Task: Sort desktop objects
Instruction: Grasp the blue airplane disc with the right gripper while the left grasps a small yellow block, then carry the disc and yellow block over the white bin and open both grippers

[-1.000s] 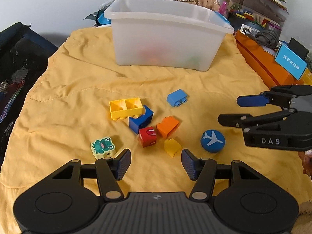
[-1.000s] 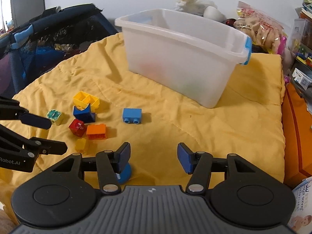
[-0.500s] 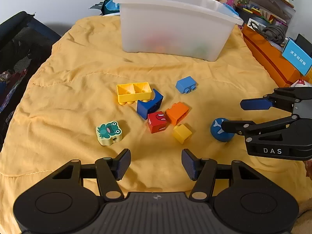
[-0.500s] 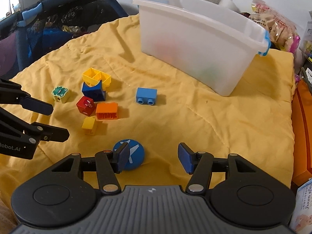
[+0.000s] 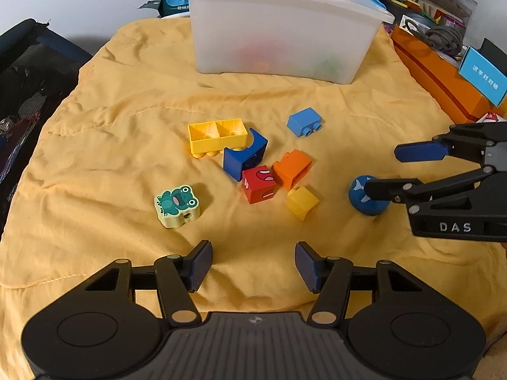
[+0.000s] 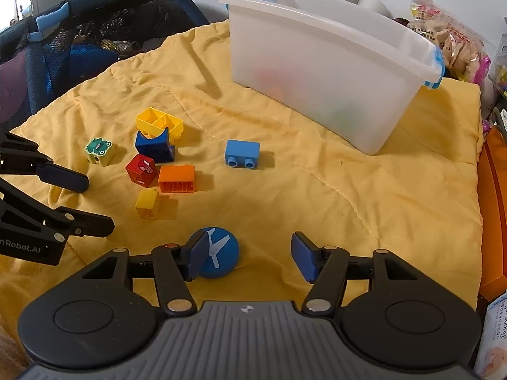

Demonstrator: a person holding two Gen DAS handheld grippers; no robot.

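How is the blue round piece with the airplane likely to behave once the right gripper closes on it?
The blue airplane disc looks rigid and small, so probably light. Its rounded edge may slip or roll between flat pads, and the soft, wrinkled yellow cloth could let it tilt. The right gripper is open, its left pad over the disc, so the squeeze is not yet centred.

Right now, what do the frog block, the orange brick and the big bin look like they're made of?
Frog block: probably painted wood, pale matte sides with a drilled hole. Orange brick: molded plastic, smooth, slightly shiny, hollow ribbed underside. Bin: frosted translucent plastic, colors showing faintly through its wall.
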